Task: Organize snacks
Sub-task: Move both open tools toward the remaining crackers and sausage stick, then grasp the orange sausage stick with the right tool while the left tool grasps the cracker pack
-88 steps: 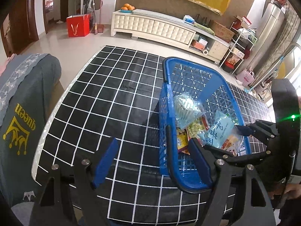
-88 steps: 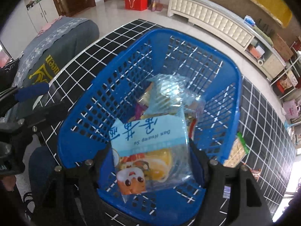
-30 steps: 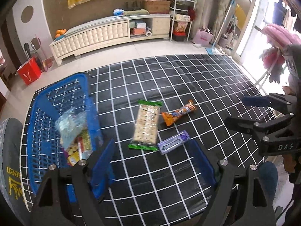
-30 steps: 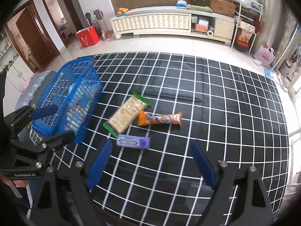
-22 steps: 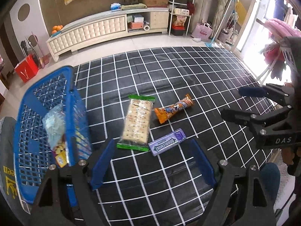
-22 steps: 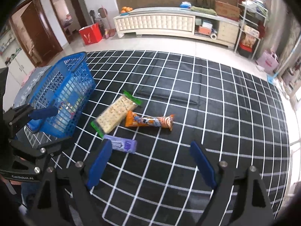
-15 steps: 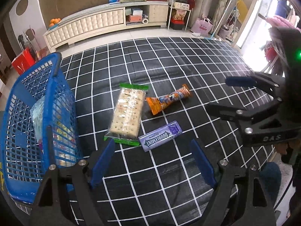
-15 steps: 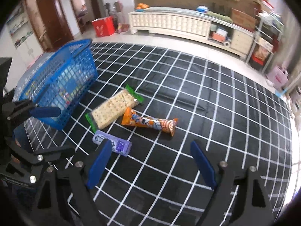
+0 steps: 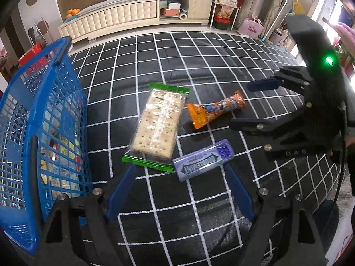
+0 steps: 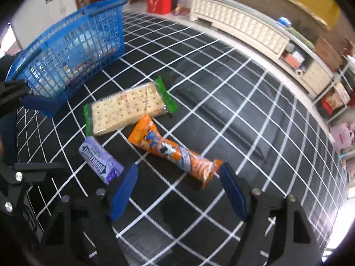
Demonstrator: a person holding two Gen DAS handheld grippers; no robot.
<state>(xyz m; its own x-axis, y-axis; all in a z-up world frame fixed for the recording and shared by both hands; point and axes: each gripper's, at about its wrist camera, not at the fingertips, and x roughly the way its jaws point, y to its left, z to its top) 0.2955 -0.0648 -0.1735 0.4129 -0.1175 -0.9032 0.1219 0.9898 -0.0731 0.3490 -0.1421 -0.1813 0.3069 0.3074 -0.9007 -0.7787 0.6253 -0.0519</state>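
some snacks already sit in our blue basket [image 9: 55, 102], but the cracker pack [image 9: 158, 124], orange snack [image 10: 175, 149] and gum [image 9: 203, 159] wait while our left gripper [image 9: 179, 190] and right gripper [image 10: 177, 188] hover spread and empty.

Black tongs [image 9: 179, 186], blue pads [image 9: 121, 188], silver screws

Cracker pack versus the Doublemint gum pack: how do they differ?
The cracker pack is clear with green ends, showing crackers; the Doublemint gum pack is opaque purple. The cracker pack is larger and lies closer to the blue basket. Both lie flat on the grid cloth, ungripped.
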